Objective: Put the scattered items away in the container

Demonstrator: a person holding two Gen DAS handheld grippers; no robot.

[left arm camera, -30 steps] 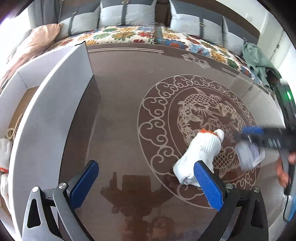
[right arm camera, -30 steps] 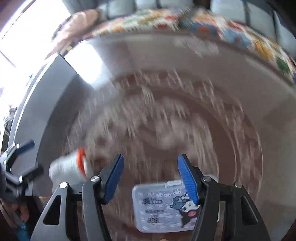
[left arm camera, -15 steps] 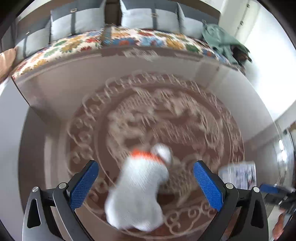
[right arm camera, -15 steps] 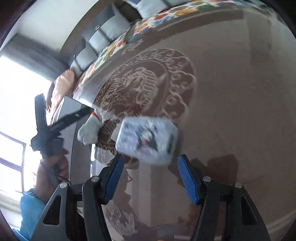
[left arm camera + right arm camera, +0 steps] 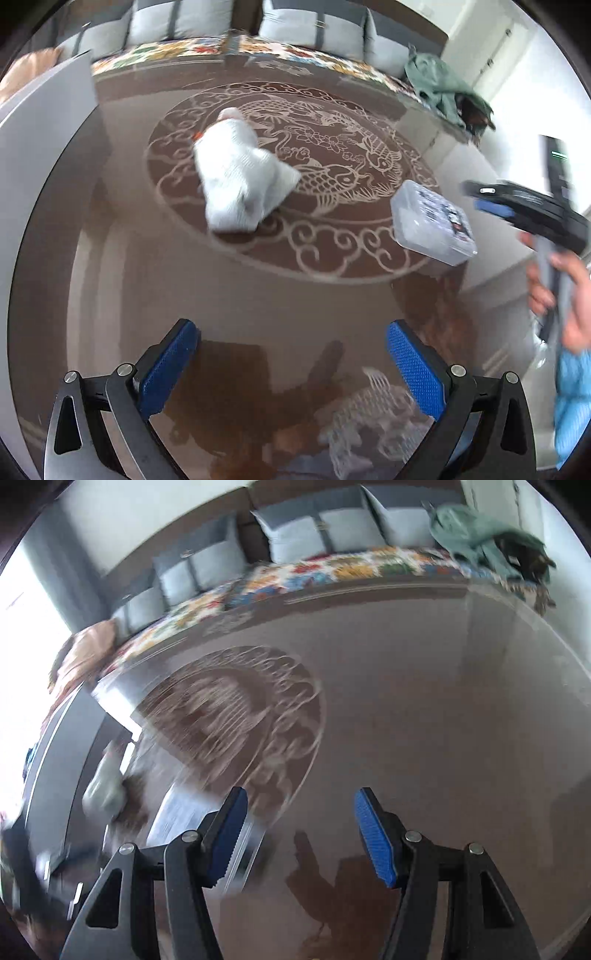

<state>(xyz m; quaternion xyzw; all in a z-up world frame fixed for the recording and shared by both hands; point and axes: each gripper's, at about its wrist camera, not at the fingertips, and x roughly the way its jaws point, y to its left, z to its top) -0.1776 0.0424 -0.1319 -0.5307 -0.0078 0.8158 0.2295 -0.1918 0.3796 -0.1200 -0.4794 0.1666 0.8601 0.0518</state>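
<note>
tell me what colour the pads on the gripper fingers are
Blue, with a textured surface, on black fingers. Clearest in the left wrist view.

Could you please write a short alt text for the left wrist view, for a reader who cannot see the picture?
A white knitted glove with an orange cuff and a clear plastic box with a cartoon label lie apart on a glossy brown table with a fish medallion. The open, empty left gripper hangs above the table; the right gripper enters from the right.

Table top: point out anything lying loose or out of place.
Two things lie loose on the table, outside the container: a crumpled white glove on the round pattern, and a clear plastic box near its right edge, sitting askew.
</note>
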